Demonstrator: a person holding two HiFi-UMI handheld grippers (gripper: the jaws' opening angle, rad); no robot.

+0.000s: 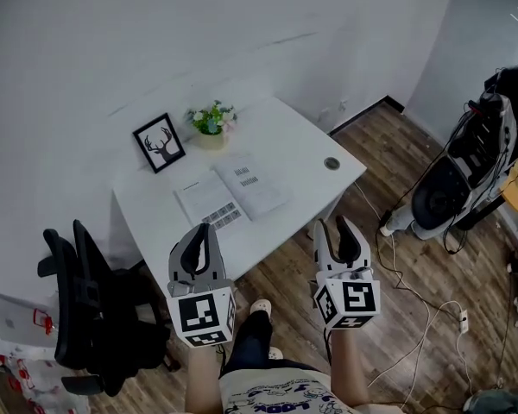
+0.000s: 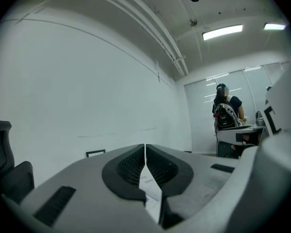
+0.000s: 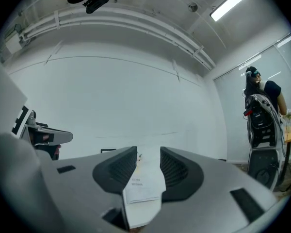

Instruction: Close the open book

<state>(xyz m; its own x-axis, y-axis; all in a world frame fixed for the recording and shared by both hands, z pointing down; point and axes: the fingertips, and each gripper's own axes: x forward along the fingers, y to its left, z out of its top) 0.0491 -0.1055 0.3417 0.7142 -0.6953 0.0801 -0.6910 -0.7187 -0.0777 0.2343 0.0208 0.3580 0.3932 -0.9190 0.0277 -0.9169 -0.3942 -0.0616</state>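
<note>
Person's holding both hands out level, side by side, just short of the desk (image 1: 304, 141). L gripper (image 1: 204, 229) is keeping jaws pressed together, empty; R gripper (image 1: 335, 224) is holding jaws spread w/ nothing between. Open book (image 1: 233, 192) is lying flat mid-desk, apart from both.

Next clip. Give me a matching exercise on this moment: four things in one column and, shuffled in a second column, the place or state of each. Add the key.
Things
1. book
2. framed deer picture
3. black chair
4. left gripper

Places and states
A. jaws together, nothing held
B. on the floor, left of the desk in the head view
C. lying open on the desk
D. standing at the desk's back left corner, beside the potted plant

Pairs: 1-C, 2-D, 3-B, 4-A
</note>
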